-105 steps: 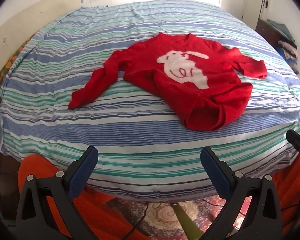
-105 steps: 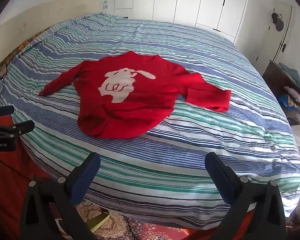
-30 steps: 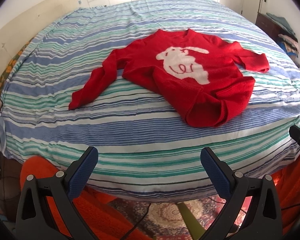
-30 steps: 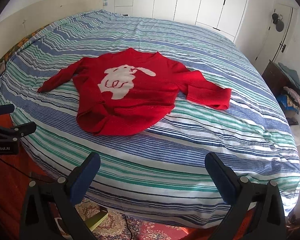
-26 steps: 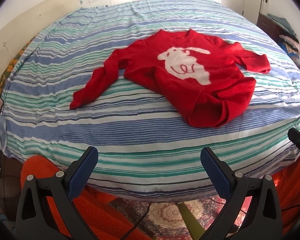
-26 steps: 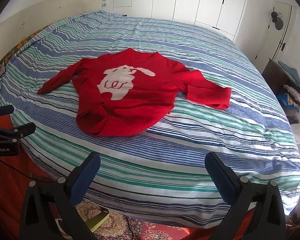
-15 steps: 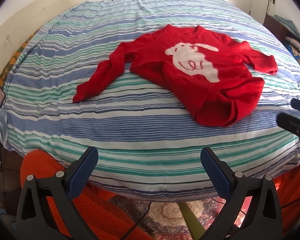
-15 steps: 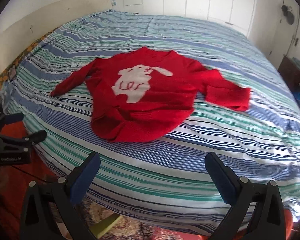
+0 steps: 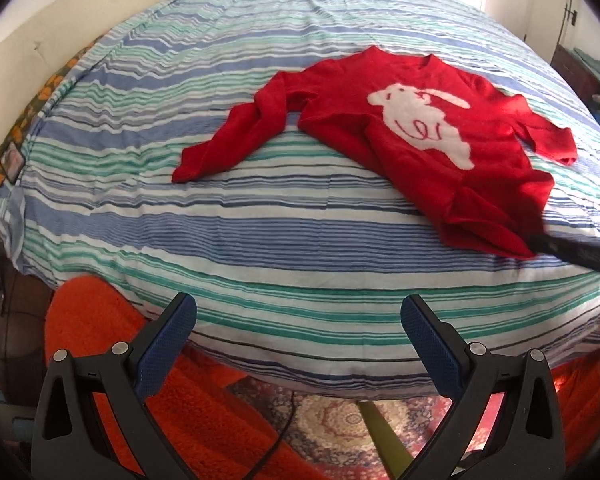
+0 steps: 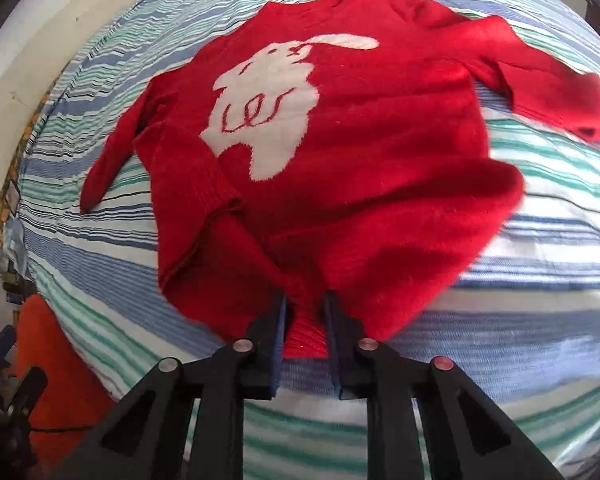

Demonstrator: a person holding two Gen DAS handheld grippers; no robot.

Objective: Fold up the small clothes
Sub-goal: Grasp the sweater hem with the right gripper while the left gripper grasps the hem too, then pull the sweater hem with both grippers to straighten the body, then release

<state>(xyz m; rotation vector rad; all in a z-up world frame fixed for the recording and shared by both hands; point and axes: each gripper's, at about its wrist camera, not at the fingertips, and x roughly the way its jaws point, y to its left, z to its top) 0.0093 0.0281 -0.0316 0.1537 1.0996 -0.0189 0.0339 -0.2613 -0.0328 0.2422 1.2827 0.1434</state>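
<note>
A small red sweater (image 9: pixel 428 148) with a white animal figure lies face up on the striped bed (image 9: pixel 260 216), sleeves spread, its bottom hem rumpled. My right gripper (image 10: pixel 305 312) is shut on the sweater's (image 10: pixel 340 152) bottom hem at the near edge; in the left wrist view it shows as a dark bar (image 9: pixel 572 254) at the hem. My left gripper (image 9: pixel 298 324) is open and empty, held off the bed's near edge, well short of the sweater's left sleeve (image 9: pixel 228 148).
An orange blanket (image 9: pixel 112 344) and a patterned rug (image 9: pixel 340 420) lie on the floor below the bed's edge. A cream headboard (image 9: pixel 40 40) is at the left. A dark dresser with clothes (image 9: pixel 580 68) stands at the far right.
My right gripper moved forward onto the bed and shut on the sweater's bottom hem. My left gripper drifted left and stayed open.
</note>
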